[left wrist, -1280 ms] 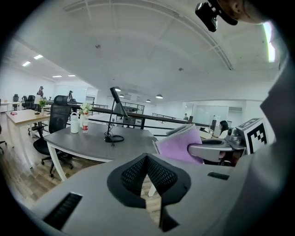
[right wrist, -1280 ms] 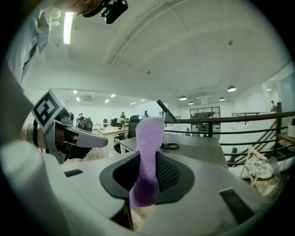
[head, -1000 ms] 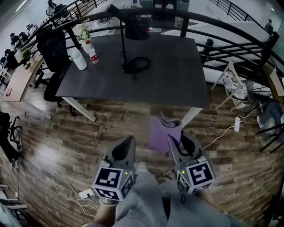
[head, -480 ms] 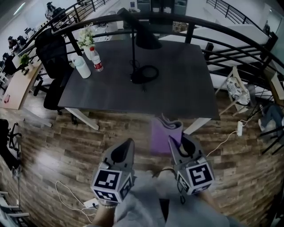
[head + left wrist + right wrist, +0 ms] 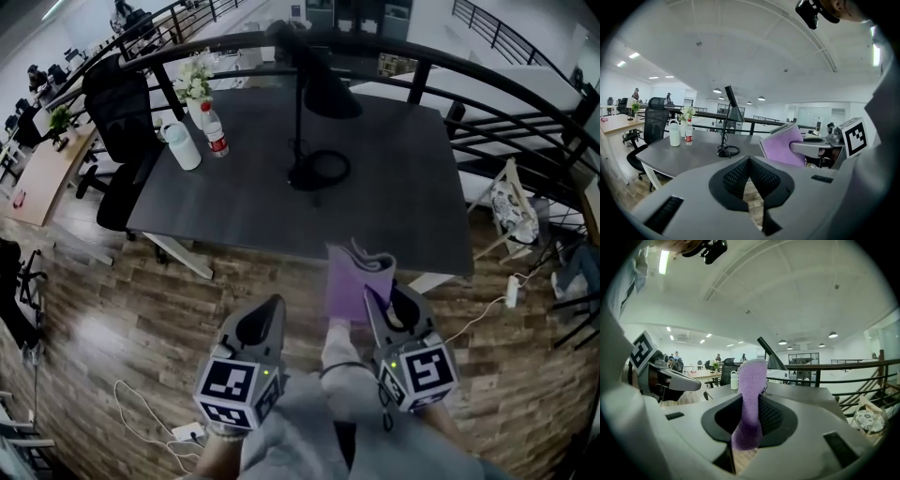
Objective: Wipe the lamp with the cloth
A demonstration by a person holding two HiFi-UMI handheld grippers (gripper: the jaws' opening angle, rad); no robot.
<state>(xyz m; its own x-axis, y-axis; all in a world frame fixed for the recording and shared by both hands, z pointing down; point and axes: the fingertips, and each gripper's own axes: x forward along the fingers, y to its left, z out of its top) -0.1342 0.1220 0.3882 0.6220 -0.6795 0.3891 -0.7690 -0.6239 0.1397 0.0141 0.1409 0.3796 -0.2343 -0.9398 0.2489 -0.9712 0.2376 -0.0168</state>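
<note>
Closest in, low in the head view: left gripper (image 5: pixel 269 307) with its jaws pressed together on nothing, marker cube facing the camera. Just to its right, right gripper (image 5: pixel 380 302) clamped on a folded purple cloth (image 5: pixel 354 274), the fabric standing upright out of the jaws and hanging a little below them in the right gripper view. Underneath both, brown wood-plank floor (image 5: pixel 103 309). Farther out, dark grey rectangular table (image 5: pixel 403 197), its near edge overlapped by the top of the cloth in the head view; no telling whether touching. Near the table's middle, well apart from the cloth, tall black desk lamp (image 5: pixel 330 97) upright on a round base, black cord looped around that base. Toward the table's far left corner, white plastic jug (image 5: pixel 185 148), clear plastic bottle with a red label (image 5: pixel 216 133) and small bunch of white flowers (image 5: pixel 195 82), close together. Beyond the left edge, black mesh office chair (image 5: pixel 120 98); behind everything, curved black metal railing (image 5: pixel 511 98).
</note>
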